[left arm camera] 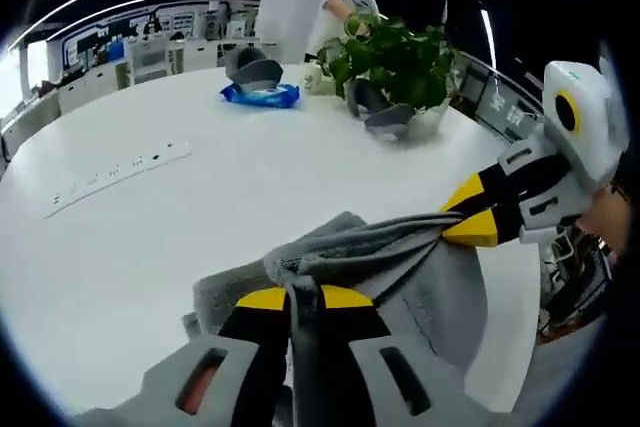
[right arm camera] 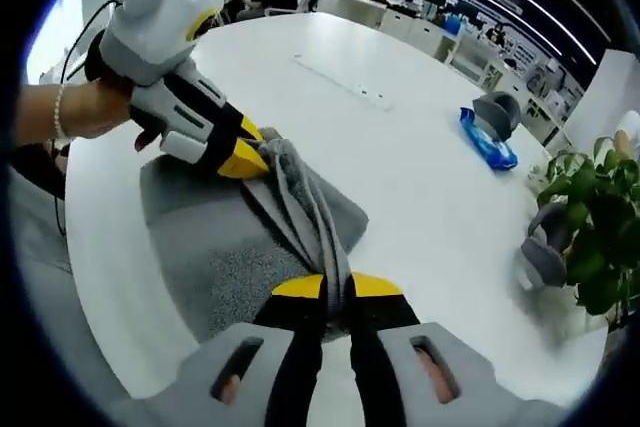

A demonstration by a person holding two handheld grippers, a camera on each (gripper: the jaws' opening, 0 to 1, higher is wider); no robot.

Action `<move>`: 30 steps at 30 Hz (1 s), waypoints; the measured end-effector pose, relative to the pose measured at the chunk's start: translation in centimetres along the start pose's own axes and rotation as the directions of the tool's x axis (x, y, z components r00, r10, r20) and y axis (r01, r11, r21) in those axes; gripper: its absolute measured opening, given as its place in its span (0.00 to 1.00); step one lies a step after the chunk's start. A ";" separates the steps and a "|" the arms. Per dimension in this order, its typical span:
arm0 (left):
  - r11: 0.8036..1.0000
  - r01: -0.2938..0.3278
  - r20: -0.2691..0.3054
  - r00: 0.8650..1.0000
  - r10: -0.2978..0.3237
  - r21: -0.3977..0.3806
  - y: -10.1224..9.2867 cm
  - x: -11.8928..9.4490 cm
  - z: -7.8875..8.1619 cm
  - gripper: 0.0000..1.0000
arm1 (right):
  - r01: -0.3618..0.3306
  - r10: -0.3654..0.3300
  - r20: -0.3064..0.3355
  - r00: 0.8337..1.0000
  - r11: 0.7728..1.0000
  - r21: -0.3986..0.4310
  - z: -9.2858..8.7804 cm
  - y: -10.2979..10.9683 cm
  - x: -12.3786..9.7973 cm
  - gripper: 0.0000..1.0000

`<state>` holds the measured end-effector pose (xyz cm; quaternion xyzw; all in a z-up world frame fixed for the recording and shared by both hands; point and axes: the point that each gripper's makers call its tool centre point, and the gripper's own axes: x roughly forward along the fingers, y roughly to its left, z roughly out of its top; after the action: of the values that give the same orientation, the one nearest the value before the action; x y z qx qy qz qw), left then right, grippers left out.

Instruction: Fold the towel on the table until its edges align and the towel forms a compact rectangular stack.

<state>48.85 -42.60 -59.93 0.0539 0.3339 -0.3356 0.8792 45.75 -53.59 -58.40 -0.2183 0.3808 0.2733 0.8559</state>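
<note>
A grey towel [left arm camera: 420, 287] lies partly on the white table [left arm camera: 200, 197], with one edge lifted and stretched between the two grippers. My left gripper [left arm camera: 303, 297] is shut on one end of that bunched edge. In the same view the right gripper [left arm camera: 468, 217] comes in from the right, shut on the other end. In the right gripper view my right gripper [right arm camera: 337, 285] pinches the towel [right arm camera: 230, 257] close to the camera, and the left gripper [right arm camera: 250, 159], held by a hand, pinches it further along. The rest of the towel lies flat near the table's edge.
A potted green plant [left arm camera: 400, 57] stands at the far side, with grey objects [left arm camera: 385, 112] beside it. A blue packet [left arm camera: 260, 95] lies near a grey object [left arm camera: 252, 65]. A white strip [left arm camera: 115, 177] lies on the table's left. A person [left arm camera: 340, 2] stands behind.
</note>
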 end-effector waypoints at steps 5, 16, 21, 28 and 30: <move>0.995 -0.053 0.074 0.995 0.059 -0.085 1.3 -2.8 0.5 0.10 | 0.011 -0.006 0.067 0.998 0.998 -0.067 2.9 0.4 -0.2 0.06; 0.971 -0.137 0.185 0.967 0.173 -0.196 3.8 -5.3 0.5 0.09 | 0.093 -0.041 0.233 0.972 0.972 -0.214 7.5 1.0 1.8 0.07; 0.966 -0.130 0.191 0.966 0.174 -0.222 4.3 -6.1 0.4 0.08 | -0.025 0.016 0.313 0.950 0.999 0.024 6.9 0.8 1.0 0.18; 0.975 -0.132 0.211 0.963 0.170 -0.180 3.6 -7.2 1.6 0.08 | -0.120 0.055 0.359 0.932 0.979 0.162 6.0 -0.1 0.9 0.32; 0.977 -0.138 0.215 0.961 0.171 -0.160 3.5 -7.4 1.8 0.08 | -0.195 0.119 0.332 0.936 0.959 0.204 5.1 0.6 1.8 0.36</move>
<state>47.95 -36.38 -54.43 -0.0222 0.2489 -0.2447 0.9368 49.09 -49.59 -56.75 -0.0382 0.2846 0.3259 0.9008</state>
